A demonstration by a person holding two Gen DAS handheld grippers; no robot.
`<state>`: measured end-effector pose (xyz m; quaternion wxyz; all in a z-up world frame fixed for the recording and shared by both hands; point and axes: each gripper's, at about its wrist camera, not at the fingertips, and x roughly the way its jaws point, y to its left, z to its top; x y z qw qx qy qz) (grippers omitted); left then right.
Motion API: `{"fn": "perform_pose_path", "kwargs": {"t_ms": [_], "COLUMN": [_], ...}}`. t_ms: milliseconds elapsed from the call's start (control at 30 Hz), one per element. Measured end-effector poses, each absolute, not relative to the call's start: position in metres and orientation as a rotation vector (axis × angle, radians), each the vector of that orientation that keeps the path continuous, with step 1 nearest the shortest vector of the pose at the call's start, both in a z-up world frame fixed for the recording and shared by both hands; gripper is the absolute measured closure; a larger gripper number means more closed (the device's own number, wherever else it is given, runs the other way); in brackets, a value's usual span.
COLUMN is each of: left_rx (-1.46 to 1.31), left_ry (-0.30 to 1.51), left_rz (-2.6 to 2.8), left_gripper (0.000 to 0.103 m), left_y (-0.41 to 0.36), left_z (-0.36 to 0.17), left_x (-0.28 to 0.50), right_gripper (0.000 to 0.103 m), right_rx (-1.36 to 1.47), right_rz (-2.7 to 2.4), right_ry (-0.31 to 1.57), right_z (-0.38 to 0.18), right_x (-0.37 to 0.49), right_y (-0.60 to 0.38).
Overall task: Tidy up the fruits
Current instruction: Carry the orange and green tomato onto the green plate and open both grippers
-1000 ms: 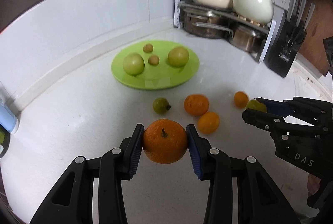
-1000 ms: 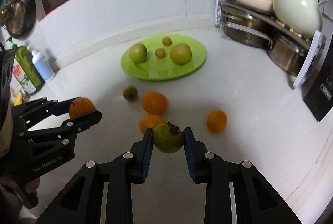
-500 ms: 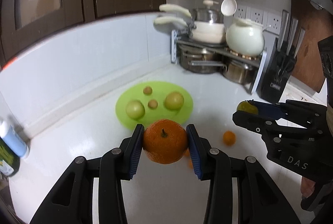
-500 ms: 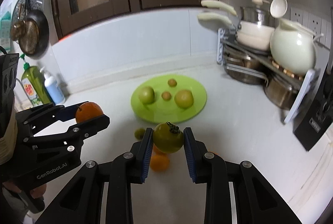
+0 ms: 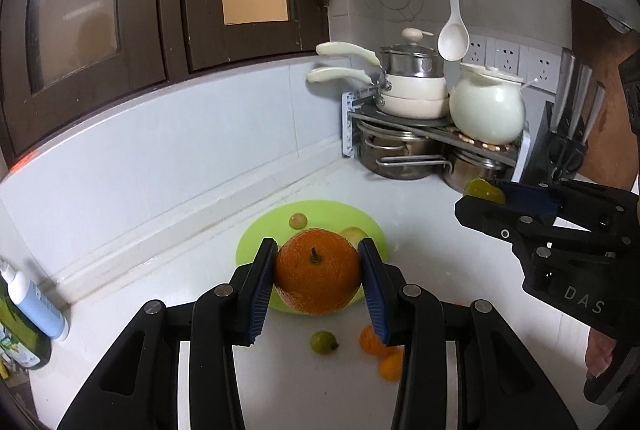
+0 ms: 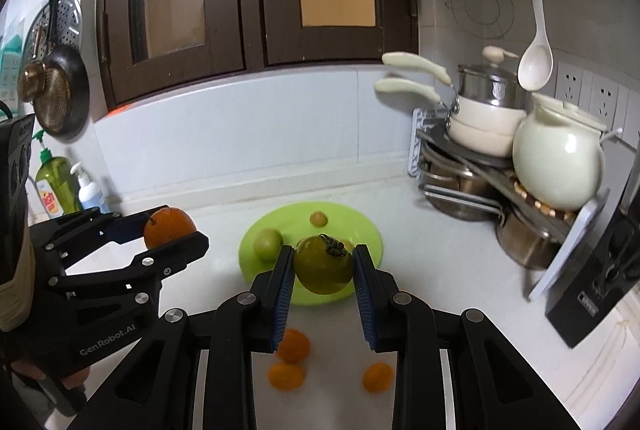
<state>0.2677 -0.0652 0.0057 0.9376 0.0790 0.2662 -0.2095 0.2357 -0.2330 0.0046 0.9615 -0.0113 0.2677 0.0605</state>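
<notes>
Left gripper [image 5: 317, 270] clamping an orange [image 5: 317, 276], right gripper [image 6: 323, 268] clamping a green tomato [image 6: 323, 264], green plate [image 6: 360, 226] beyond holding small fruits, loose oranges [image 6: 286, 376] on white counter [image 6: 460, 262] below, pot rack [image 6: 480, 186] at right

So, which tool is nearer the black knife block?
Right. The right tool, gripping a green fruit, is close by the knife block; the left tool, gripping an orange, is farther away to its left.

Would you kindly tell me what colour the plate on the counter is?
Lime green plate, clearest in the right wrist view.
</notes>
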Motion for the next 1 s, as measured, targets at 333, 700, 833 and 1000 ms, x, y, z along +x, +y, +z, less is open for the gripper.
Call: {"fn": "perform_pose_path", "kwargs": {"t_ms": [333, 700, 833, 1000], "left_rx": [0.154, 0.167, 0.17, 0.173], "left_ry": [0.555, 0.584, 0.611, 0.65], "left_rz": [-0.417, -0.404, -0.405, -0.404], "left_gripper": [0.062, 0.062, 0.062, 0.062], "left_y": [-0.073, -0.078, -0.079, -0.08], "left_z": [0.009, -0.004, -0.014, -0.031], "left_x": [0.306, 0.354, 0.376, 0.403], "right_gripper": [0.073, 0.073, 0.073, 0.073], "right_rx": [-0.041, -0.037, -0.034, -0.035], "right_rz": [0.123, 0.14, 0.151, 0.162], "right_ry": [0.533, 0.577, 0.607, 0.658], "right_z": [0.012, -0.001, -0.011, -0.029], "right_x": [0.273, 0.327, 0.348, 0.377], "right_y": [-0.237, -0.24, -0.24, -0.236]}}
